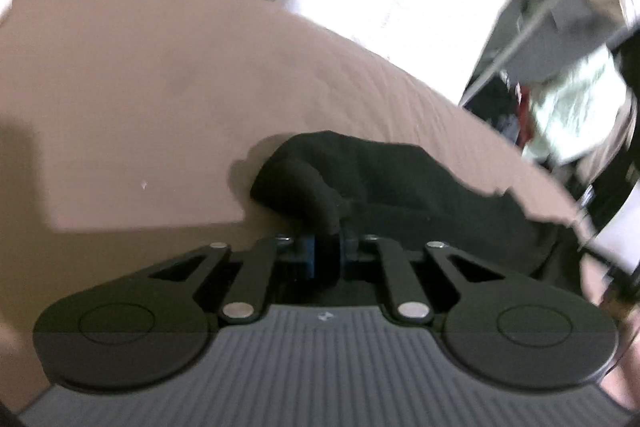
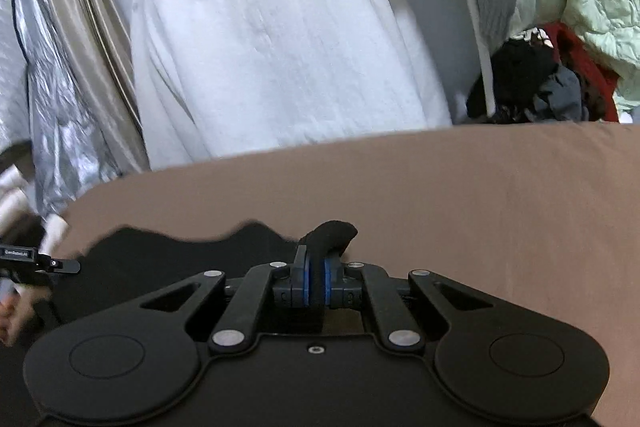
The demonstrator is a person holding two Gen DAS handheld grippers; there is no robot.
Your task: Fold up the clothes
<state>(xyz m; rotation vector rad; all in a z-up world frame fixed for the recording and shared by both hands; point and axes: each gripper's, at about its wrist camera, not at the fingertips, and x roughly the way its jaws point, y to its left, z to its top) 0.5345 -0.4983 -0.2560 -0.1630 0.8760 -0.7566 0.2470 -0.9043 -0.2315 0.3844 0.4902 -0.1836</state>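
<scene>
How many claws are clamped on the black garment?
2. The left claw pinches the black fabric garment's edge; the right claw pinches another edge, above the brown bedsheet.

My left wrist view smeared, black garment (image 1: 400, 187) cut off behind my left gripper (image 1: 328, 247).

Left wrist view: heavy motion blur, background blown out white, soft shadow beside black garment (image 1: 380, 179). Right wrist view sharper, evenly lit; fisheye bends brown surface (image 2: 480, 187) edge, corners vignetted.
</scene>
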